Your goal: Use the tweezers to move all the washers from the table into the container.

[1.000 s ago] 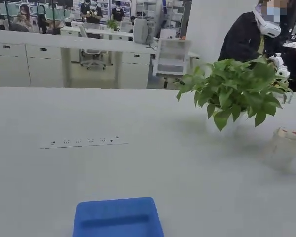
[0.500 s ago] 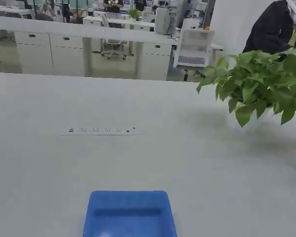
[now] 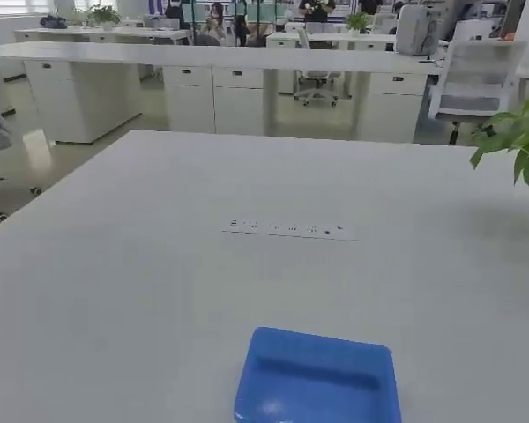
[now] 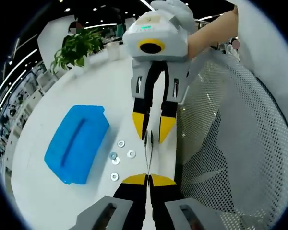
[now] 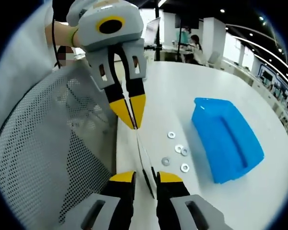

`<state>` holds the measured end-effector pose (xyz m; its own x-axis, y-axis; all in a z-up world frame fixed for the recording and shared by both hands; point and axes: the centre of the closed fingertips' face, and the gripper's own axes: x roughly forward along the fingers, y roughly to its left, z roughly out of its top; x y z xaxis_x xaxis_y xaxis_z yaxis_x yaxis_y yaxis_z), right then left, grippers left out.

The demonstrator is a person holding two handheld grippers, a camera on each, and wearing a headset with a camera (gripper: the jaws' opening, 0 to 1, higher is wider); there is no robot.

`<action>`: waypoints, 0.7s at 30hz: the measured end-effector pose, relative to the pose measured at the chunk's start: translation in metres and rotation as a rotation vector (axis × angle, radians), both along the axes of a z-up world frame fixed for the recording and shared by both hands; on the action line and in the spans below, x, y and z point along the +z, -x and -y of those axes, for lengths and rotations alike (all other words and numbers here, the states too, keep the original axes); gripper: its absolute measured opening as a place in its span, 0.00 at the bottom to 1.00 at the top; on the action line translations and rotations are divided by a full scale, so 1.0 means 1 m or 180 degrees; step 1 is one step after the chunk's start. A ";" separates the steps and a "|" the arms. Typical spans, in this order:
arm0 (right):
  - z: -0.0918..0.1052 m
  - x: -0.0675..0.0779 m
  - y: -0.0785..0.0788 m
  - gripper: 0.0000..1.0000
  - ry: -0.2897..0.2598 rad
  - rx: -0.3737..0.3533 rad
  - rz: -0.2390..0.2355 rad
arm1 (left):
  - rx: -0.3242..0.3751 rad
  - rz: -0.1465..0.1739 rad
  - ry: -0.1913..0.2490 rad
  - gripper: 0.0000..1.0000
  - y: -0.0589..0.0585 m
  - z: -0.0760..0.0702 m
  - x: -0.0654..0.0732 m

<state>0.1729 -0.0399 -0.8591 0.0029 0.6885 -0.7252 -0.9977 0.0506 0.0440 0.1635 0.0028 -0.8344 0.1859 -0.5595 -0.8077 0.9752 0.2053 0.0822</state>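
Head view: the blue container (image 3: pixel 317 379) sits on the counter (image 3: pixel 159 282) near its close edge, presumably kept within easy reach for the drops.

Left gripper view: my left gripper (image 4: pixel 147 179) has its jaws clenched on one end of the tweezers (image 4: pixel 147 158). Their long axis runs straight away towards my right gripper (image 4: pixel 152 128), probably a handover. The washers (image 4: pixel 121 143) lie loose between the tweezers and the container.

Right gripper view: my right jaws stand apart astride the tweezers' spread arms; I cannot tell if they grip. The narrow end points at the left jaws.
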 end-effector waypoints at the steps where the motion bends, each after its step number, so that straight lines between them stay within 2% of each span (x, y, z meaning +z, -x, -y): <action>1: -0.003 0.002 0.000 0.12 -0.0059 -0.0004 -0.0001 | 0.0014 0.0021 0.0016 0.00 0.003 0.001 0.006; 6: -0.008 0.000 0.006 0.09 -0.0102 0.0129 0.0056 | 0.0027 0.0114 -0.0022 0.00 0.007 0.005 0.027; 10: -0.014 0.004 0.007 0.08 -0.0216 0.0182 0.0003 | -0.0002 0.0144 -0.0016 0.00 0.006 0.012 0.044; 14: -0.019 0.004 0.002 0.08 -0.0258 0.0182 -0.0001 | -0.0072 0.0179 -0.0072 0.00 0.001 0.018 0.052; 17: -0.021 0.004 0.000 0.07 -0.0285 0.0178 0.0004 | -0.0122 0.0163 -0.0090 0.00 -0.003 0.024 0.059; 21: -0.024 0.008 -0.006 0.07 -0.0373 0.0095 0.0007 | -0.0221 0.0186 -0.0126 0.00 -0.012 0.028 0.066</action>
<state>0.1793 -0.0159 -0.8514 -0.0174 0.7684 -0.6398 -0.9988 0.0154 0.0457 0.1752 -0.0251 -0.7683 0.1952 -0.5406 -0.8183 0.9803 0.1329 0.1461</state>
